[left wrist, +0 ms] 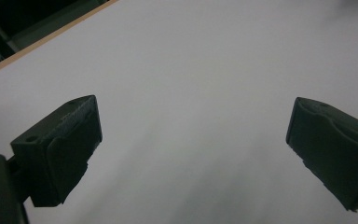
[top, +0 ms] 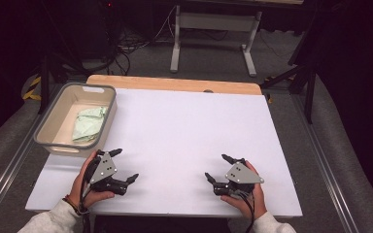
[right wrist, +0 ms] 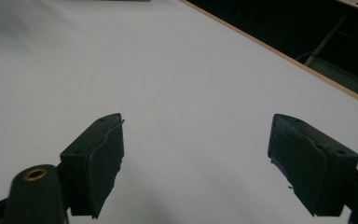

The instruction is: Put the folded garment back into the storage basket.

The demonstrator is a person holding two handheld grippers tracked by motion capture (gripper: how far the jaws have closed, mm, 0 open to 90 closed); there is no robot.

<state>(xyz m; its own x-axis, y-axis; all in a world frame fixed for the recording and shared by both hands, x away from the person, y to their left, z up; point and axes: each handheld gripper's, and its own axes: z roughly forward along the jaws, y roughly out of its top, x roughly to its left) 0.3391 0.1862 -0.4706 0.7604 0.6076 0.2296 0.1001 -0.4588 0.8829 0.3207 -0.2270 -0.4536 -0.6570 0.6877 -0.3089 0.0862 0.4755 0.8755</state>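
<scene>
On the white table top [top: 184,136] my left gripper [top: 125,165] rests open at the near left, held by a hand, just in front of a grey bin [top: 108,92]. Folded pale green cloth [top: 88,124] lies inside that bin. My right gripper [top: 218,167] rests open at the near right, its jaws pointing left toward the table's middle. In the left gripper view my left gripper [left wrist: 193,140] has its jaws wide apart with bare white surface between them. In the right gripper view my right gripper [right wrist: 196,156] likewise holds nothing.
A wooden strip [top: 175,83] runs along the table's far edge. Beyond it stand a white table frame [top: 213,34] and cables on the dark floor. Metal rails [top: 9,160] flank the table on both sides.
</scene>
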